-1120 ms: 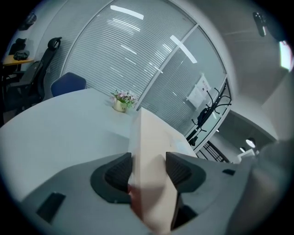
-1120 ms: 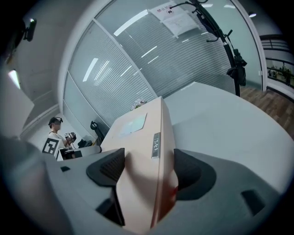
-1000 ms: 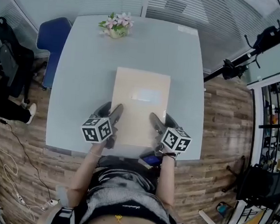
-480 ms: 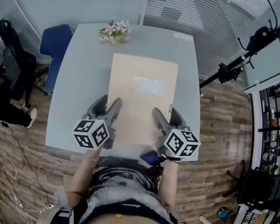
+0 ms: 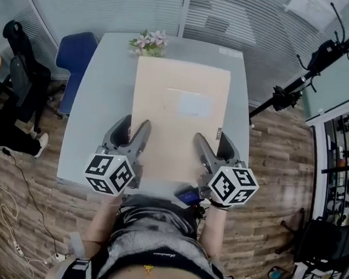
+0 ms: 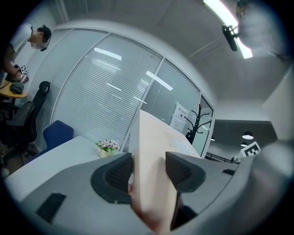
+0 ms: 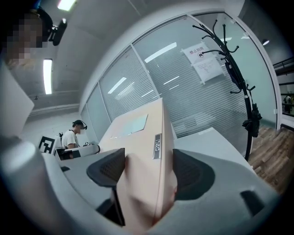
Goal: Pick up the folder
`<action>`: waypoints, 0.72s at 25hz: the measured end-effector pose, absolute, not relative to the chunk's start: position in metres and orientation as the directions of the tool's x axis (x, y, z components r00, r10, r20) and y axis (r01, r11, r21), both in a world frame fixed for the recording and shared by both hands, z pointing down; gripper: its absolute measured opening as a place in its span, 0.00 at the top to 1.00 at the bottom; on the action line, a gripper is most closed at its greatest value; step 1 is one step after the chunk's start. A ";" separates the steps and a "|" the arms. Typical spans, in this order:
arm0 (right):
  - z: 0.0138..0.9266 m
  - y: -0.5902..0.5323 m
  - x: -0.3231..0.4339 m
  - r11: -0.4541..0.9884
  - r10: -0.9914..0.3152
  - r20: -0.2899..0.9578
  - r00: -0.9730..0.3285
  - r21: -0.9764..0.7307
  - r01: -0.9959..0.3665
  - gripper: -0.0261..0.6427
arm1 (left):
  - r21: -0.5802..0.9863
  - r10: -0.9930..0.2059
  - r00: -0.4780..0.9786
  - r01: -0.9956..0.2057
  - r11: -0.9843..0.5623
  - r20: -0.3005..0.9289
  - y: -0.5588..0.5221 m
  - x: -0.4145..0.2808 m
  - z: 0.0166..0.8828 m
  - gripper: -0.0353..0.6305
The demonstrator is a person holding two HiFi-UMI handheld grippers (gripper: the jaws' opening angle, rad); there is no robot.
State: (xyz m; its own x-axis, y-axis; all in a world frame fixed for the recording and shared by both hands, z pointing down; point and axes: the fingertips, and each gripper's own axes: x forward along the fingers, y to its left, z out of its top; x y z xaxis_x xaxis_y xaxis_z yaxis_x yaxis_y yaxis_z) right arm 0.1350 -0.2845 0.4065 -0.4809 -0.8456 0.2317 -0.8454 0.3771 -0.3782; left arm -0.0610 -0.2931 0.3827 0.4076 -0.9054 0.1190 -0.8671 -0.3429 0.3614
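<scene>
1. Pale grey table [image 5: 92, 110], square top with rounded corners, standing on a wood-plank floor [image 5: 31, 178].
2. At its far edge, a small pot of pink and white flowers [image 5: 150, 41], upright.
3. Near the far right corner, a small pale slip [image 5: 230, 52] lies flat.
4. On the floor by the far left corner, a blue chair [image 5: 75, 54].

Wood-plank floor [image 5: 27, 196], grey table [image 5: 98, 108], blue chair [image 5: 75, 54], blind-covered glass walls [image 5: 107, 2], black coat stand [image 7: 250, 122]

place: probably office | glass partitions with blinds [image 5: 113, 3] | blue chair [image 5: 79, 51] | coat stand [image 7: 239, 59]
</scene>
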 end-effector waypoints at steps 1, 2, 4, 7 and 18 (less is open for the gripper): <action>0.402 -0.283 0.135 0.384 -0.846 0.224 -0.483 -0.372 -0.845 0.47 | 0.359 -0.908 0.404 -0.868 -0.343 0.109 -0.291 -0.061 0.378 0.61; 0.397 -0.282 0.134 0.390 -0.847 0.217 -0.485 -0.366 -0.845 0.47 | 0.357 -0.911 0.400 -0.869 -0.342 0.100 -0.289 -0.062 0.374 0.61; 0.391 -0.281 0.134 0.402 -0.848 0.203 -0.490 -0.357 -0.843 0.47 | 0.352 -0.916 0.392 -0.872 -0.341 0.085 -0.286 -0.063 0.368 0.61; 0.383 -0.279 0.134 0.414 -0.848 0.186 -0.496 -0.350 -0.840 0.48 | 0.347 -0.921 0.384 -0.875 -0.339 0.069 -0.283 -0.063 0.360 0.61; 0.370 -0.271 0.134 0.429 -0.852 0.166 -0.497 -0.323 -0.844 0.48 | 0.339 -0.927 0.372 -0.878 -0.338 0.041 -0.273 -0.063 0.349 0.61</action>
